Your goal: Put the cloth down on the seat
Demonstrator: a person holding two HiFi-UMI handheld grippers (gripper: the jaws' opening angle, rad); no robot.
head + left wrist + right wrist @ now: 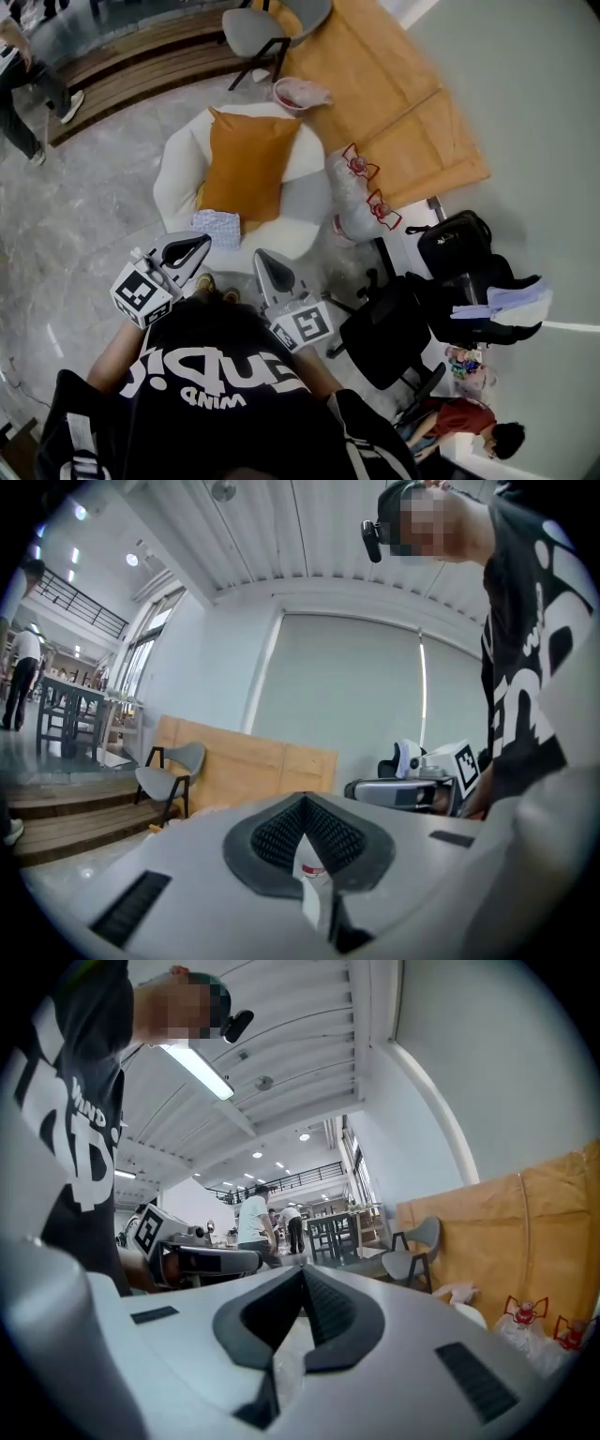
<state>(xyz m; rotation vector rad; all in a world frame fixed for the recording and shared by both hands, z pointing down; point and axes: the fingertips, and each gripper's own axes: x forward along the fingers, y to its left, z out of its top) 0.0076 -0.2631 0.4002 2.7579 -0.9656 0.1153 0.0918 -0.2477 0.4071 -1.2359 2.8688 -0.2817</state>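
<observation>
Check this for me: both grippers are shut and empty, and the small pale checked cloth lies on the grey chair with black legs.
Not the grey chair: the head view shows the small pale checked cloth on the white round seat. The left gripper and right gripper are indeed shut and empty.

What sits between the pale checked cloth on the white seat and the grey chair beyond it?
The head view shows a square orange cushion lying on the white round seat, between the pale checked cloth and the grey chair.
</observation>
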